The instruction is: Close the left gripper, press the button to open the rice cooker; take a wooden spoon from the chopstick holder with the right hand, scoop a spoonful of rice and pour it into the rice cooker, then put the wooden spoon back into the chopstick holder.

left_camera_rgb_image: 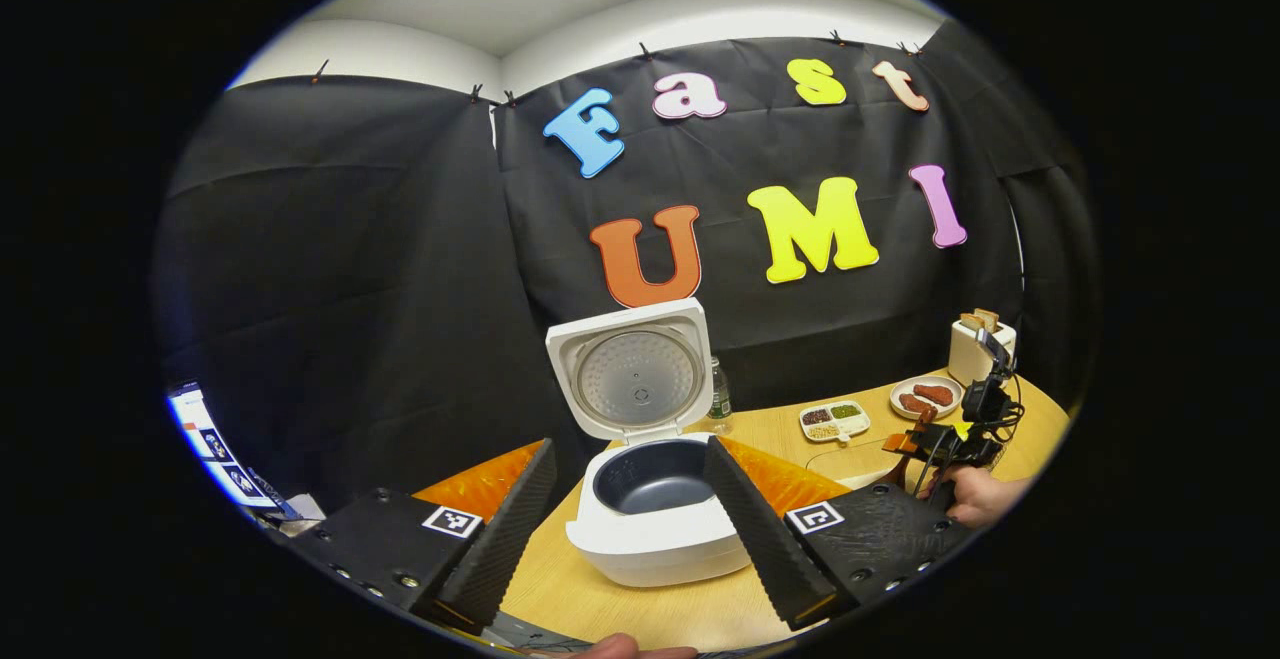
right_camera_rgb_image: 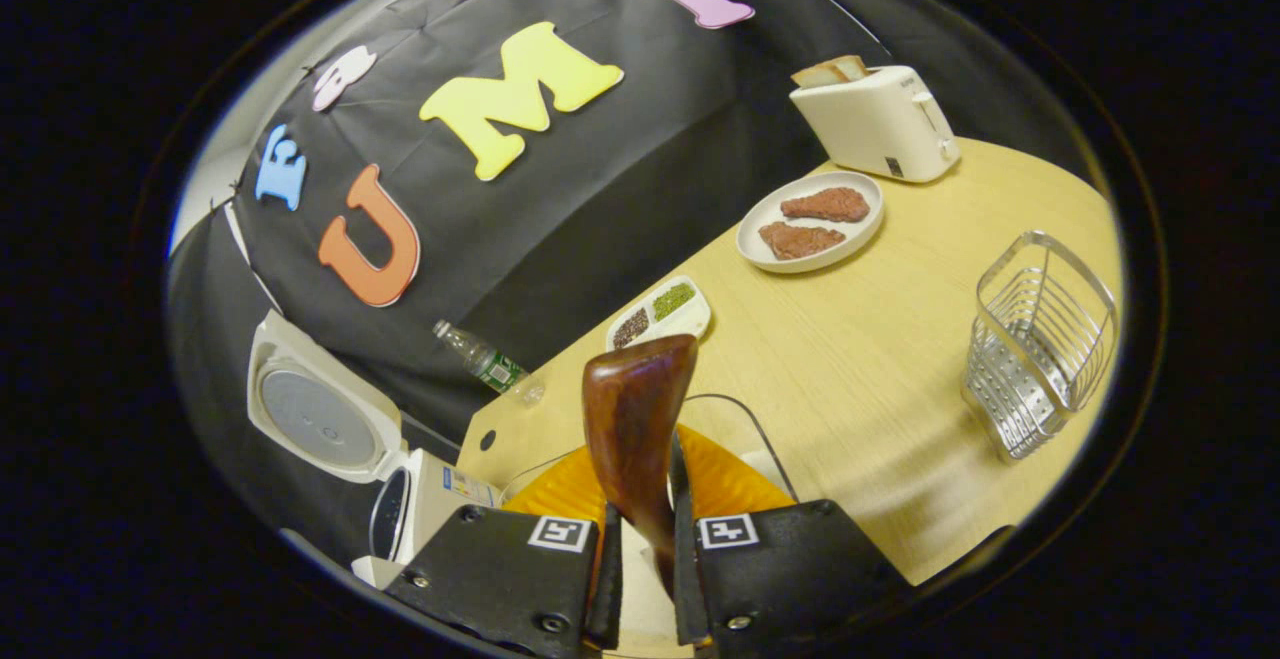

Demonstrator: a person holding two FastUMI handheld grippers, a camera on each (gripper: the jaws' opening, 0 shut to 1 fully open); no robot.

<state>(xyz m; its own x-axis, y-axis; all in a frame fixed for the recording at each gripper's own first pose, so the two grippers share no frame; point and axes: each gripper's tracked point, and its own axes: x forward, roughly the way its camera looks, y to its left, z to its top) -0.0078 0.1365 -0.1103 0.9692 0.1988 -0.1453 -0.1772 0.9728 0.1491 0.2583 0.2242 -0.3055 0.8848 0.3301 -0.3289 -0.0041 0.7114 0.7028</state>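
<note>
- The rice cooker stands on the desk with its lid up and the dark inner pot bare — the opening step is done. I see no rice in the pot.
- The left hand-held gripper has its fingers spread, one on each side of the cooker, touching nothing.
- The right hand-held gripper pinches the wooden spoon, bowl end up — so the spoon is taken.
- The chopstick holder, a wire basket, stands apart at the right.
- Scooping, pouring and returning the spoon seem left to do.
</note>
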